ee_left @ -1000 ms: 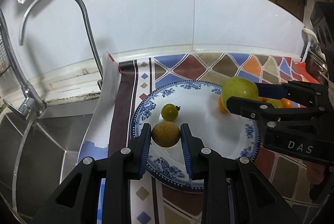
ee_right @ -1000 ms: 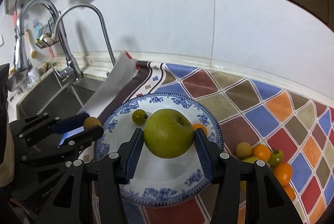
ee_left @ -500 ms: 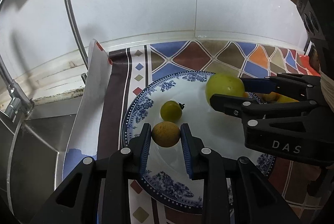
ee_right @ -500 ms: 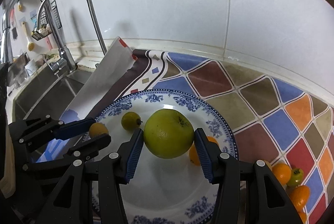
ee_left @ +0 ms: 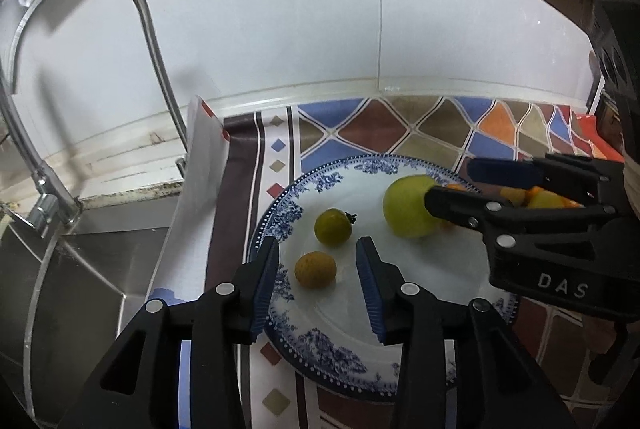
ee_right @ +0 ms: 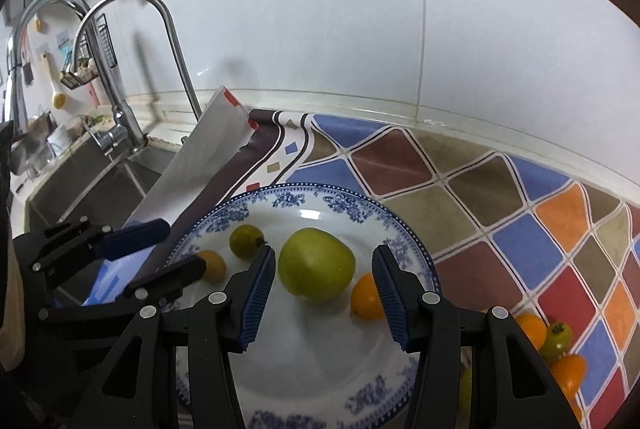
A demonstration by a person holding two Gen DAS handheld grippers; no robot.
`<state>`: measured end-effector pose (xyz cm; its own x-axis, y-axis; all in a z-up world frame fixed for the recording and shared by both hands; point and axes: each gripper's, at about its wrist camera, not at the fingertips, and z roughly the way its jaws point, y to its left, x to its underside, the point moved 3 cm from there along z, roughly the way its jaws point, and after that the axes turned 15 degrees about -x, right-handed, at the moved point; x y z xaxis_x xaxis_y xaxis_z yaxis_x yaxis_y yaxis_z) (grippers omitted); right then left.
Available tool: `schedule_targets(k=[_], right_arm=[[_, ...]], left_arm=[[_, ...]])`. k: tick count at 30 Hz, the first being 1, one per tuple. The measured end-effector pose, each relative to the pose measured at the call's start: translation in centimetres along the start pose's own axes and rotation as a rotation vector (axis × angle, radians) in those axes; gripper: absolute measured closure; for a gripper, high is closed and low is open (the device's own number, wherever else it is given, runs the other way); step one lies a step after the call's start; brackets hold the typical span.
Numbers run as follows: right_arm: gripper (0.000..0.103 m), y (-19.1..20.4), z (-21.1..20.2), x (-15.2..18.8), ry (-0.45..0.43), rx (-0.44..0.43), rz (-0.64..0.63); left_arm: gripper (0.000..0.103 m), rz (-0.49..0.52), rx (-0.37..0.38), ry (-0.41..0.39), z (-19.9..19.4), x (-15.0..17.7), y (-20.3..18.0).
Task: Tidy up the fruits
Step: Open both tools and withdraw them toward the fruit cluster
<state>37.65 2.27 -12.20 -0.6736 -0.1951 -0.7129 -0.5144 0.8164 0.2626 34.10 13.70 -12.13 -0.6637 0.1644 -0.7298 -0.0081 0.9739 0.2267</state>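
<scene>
green apple (ee_right: pixel 316 271) and small brown fruit (ee_left: pixel 315 269) now lie loose on the blue-patterned plate (ee_left: pixel 320 353), each between spread tongs rather than pinched as half a second ago. left tongs (ee_left: pixel 318 283) stand wide around the brown fruit, touching neither side; right tongs (ee_right: pixel 324 289) stand wide around the apple. both drops look finished. a small green fruit (ee_left: pixel 333 226) sits just beyond the left tongs, an orange one (ee_right: pixel 366 297) by the right tongs' right finger. more fruits (ee_right: pixel 558 341) wait on the table to the right.
</scene>
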Motion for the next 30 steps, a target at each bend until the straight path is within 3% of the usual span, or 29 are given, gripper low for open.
schedule_targets(k=[2, 15, 30], right_arm=[[0.051, 0.3, -0.9, 0.3, -0.006, 0.002, 0.001], [0.046, 2.7, -9.1, 2.7, -0.093, 0.046, -0.011], [0.042, 2.7, -18.9, 6.8, -0.202, 0.138, -0.007]], left_arm=[[0.054, -0.015, -0.007, -0.016, -1.2, 0.0, 0.3], [0.044, -0.055, -0.032, -0.1, -9.0, 0.9, -0.1], [0.03, 0.004, -0.004, -0.237, -16.7, 1.9, -5.0]])
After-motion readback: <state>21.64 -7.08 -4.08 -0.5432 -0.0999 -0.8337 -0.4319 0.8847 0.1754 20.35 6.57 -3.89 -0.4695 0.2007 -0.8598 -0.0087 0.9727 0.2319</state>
